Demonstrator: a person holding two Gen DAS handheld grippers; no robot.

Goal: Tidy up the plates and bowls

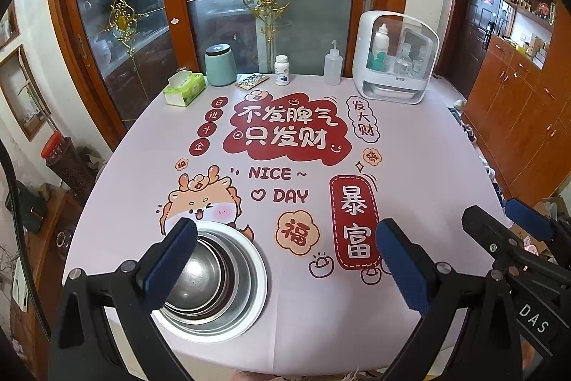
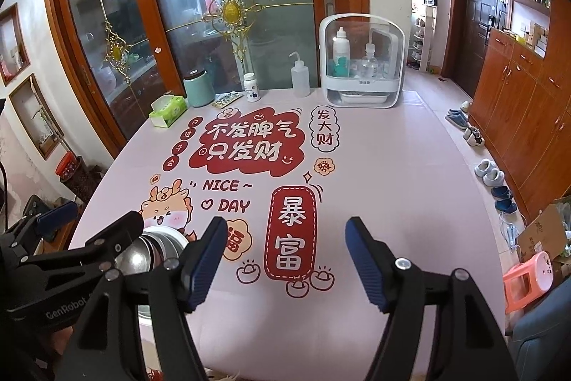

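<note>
A stack of nested steel bowls (image 1: 210,277) sits in a white-rimmed dish near the table's front left; it also shows in the right wrist view (image 2: 157,247), partly hidden behind the left gripper. My left gripper (image 1: 285,259) is open and empty, its left finger over the stack's near rim. My right gripper (image 2: 283,259) is open and empty above bare tablecloth to the right of the stack. It shows at the right edge of the left wrist view (image 1: 499,227).
The printed pink tablecloth (image 1: 303,166) covers the table. Along the far edge stand a tissue box (image 1: 183,88), a teal jar (image 1: 220,65), a pill bottle (image 1: 282,69), a squeeze bottle (image 1: 333,66) and a white organizer case (image 1: 396,59). Shoes (image 2: 489,170) and a stool (image 2: 528,277) are on the floor at right.
</note>
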